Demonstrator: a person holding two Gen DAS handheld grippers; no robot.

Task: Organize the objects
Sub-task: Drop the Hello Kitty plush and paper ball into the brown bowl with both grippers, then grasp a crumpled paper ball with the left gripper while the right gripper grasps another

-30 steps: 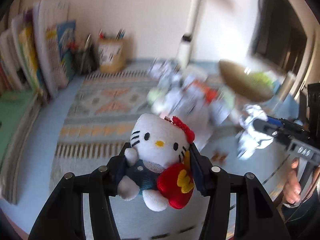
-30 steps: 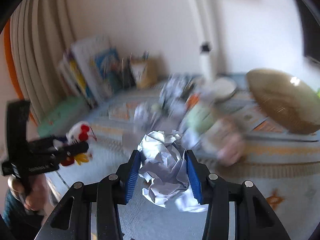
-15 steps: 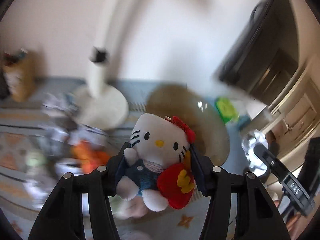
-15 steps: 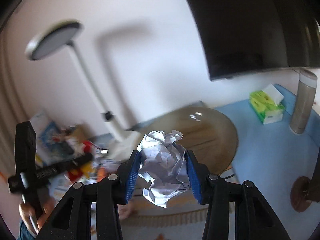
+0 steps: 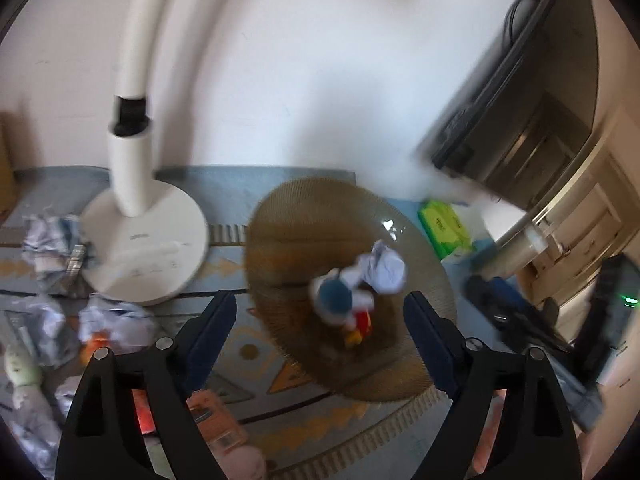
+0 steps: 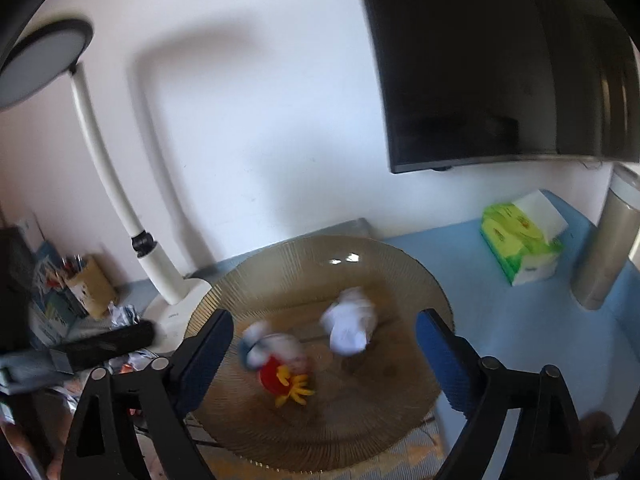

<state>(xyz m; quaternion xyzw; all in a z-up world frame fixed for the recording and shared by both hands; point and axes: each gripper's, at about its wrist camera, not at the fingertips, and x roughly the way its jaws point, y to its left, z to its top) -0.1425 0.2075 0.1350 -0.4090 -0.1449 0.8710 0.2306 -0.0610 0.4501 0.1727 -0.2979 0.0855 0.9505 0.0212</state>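
We see the plush toy (image 6: 276, 356) and the crumpled paper ball (image 6: 350, 330) lying in the ribbed bowl (image 6: 320, 264), toy left, paper right and slightly farther. The lamp base (image 5: 148, 248) stands left of the bowl, the tissue pack (image 6: 520, 244) far right, a tumbler (image 6: 604, 256) beyond it.

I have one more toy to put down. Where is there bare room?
Free: the brown dish's rim around the plush toy and paper ball, and the blue tabletop before the tissue box. Crowded: the mat left of the lamp base.
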